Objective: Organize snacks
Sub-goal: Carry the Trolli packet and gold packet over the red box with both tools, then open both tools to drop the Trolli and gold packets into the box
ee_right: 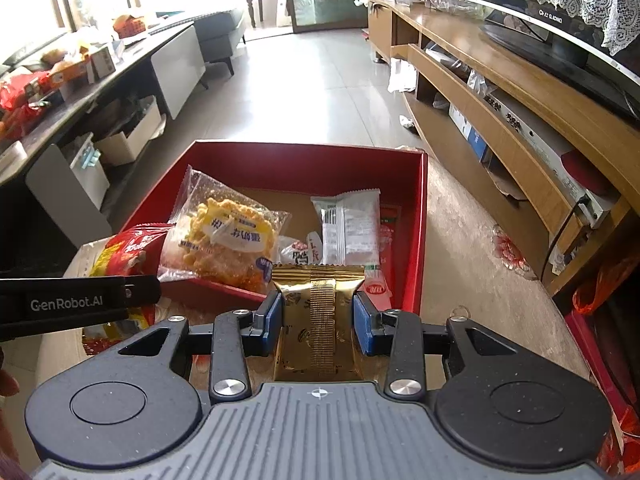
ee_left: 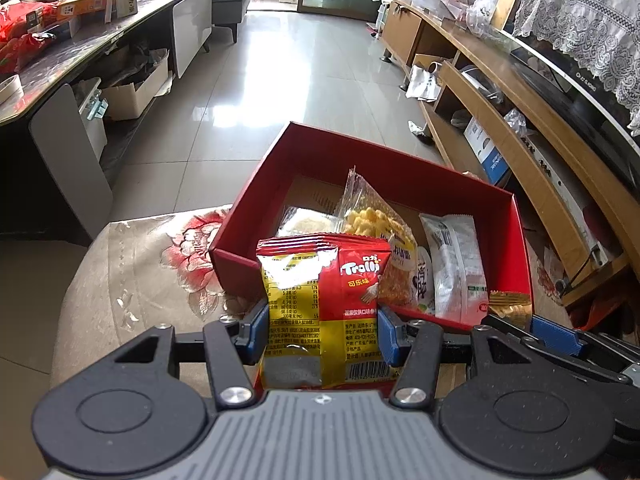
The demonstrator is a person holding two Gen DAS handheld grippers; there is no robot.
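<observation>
My left gripper [ee_left: 322, 330] is shut on a red and yellow Trolli candy bag [ee_left: 324, 304], held upright just before the near wall of a red box [ee_left: 256, 188]. My right gripper [ee_right: 318, 326] is shut on a gold foil snack packet [ee_right: 320, 320] at the near edge of the same red box [ee_right: 416, 216]. Inside the box lie a clear bag of yellow puffed snacks [ee_right: 224, 236], a white wrapped packet [ee_right: 350, 228] and a small white packet [ee_right: 298, 254]. The Trolli bag [ee_right: 120, 256] and the left gripper's black side show at the left of the right wrist view.
The box sits on a beige cushioned stool with red flower embroidery [ee_left: 132, 264]. A wooden TV stand [ee_right: 500, 92] with a television runs along the right. A cluttered dark table [ee_left: 60, 52] stands to the left. Glossy tiled floor [ee_left: 256, 80] stretches beyond.
</observation>
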